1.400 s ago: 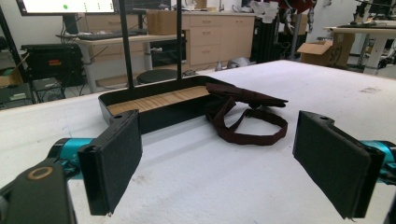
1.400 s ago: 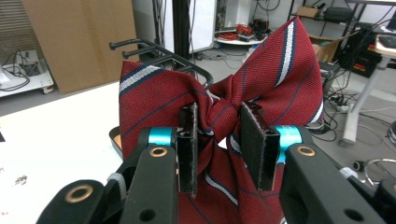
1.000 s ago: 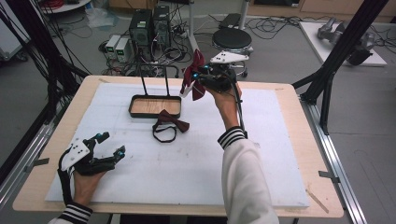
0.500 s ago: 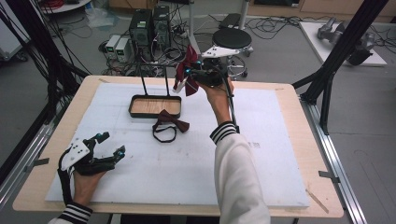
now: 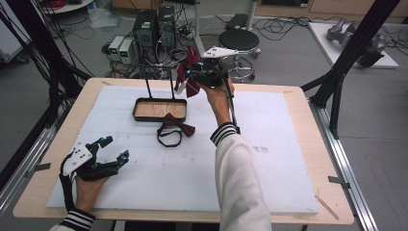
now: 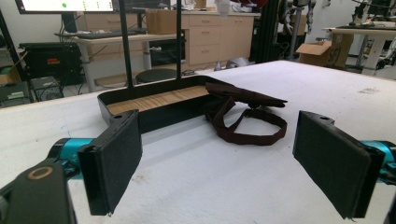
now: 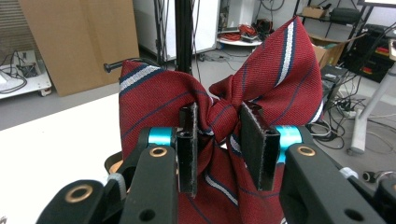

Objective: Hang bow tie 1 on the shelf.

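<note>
My right gripper (image 5: 193,77) is raised over the table's far side and shut on the knot of a red striped bow tie (image 5: 186,72). In the right gripper view the pads pinch that knot (image 7: 219,119) while the wings of the bow tie (image 7: 285,65) spread above, beside a black post (image 7: 183,32). A dark maroon bow tie (image 5: 175,126) with its strap lies on the white mat next to a black tray (image 5: 139,102) with two upright posts (image 5: 147,83). My left gripper (image 5: 117,147) rests open at the near left, facing the maroon bow tie (image 6: 245,95) and the tray (image 6: 154,116).
A white mat (image 5: 269,173) covers the wooden table. Black frame poles (image 5: 337,91) stand at the right and left edges. Beyond the far edge are a stool (image 5: 239,39), computer cases (image 5: 154,26) and cables on the floor.
My right gripper has carried the red bow tie a little left and farther away, closer to the tray's posts. The left gripper has stayed put.
</note>
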